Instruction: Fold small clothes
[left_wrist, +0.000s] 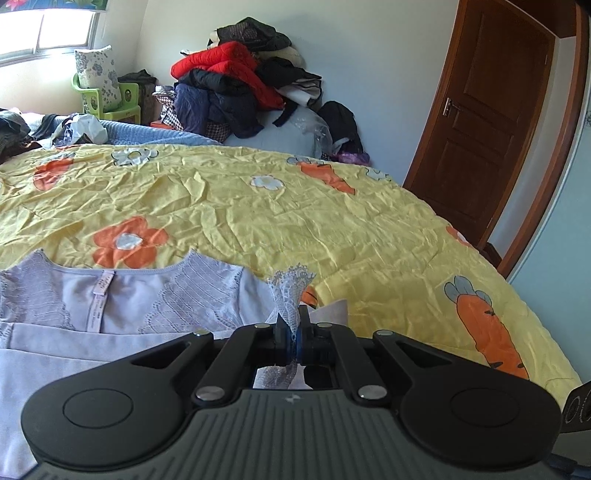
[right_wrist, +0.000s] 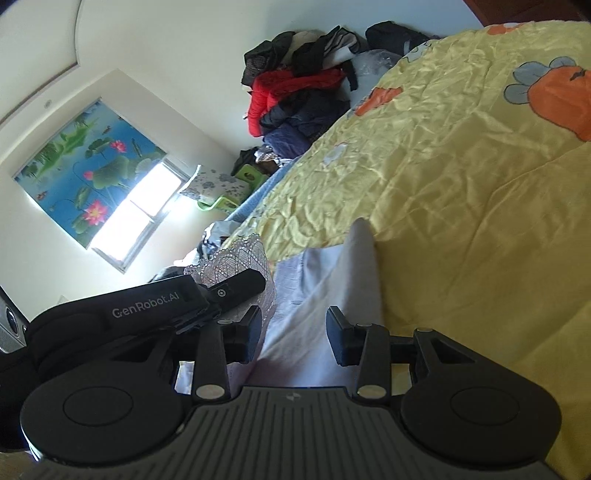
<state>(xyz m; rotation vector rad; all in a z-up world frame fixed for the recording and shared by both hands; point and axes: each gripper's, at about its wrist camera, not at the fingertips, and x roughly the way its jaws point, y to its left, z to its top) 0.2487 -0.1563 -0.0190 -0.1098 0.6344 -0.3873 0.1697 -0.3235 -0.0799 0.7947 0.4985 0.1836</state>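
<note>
Now my left tool (left_wrist: 294, 334) pinches the lilac top's (left_wrist: 122, 306) lace sleeve for folding, while my right tool (right_wrist: 295, 332) hangs spread.

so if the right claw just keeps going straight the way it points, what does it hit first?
Most likely the lilac garment: the right claw stands open with a raised fold of that cloth directly ahead between its fingers. Beyond the fold lies the yellow bedspread. Depth is hard to judge in the fisheye view.

Open quilt (left_wrist: 258, 221); clothes pile (left_wrist: 240, 81) beyond.
</note>
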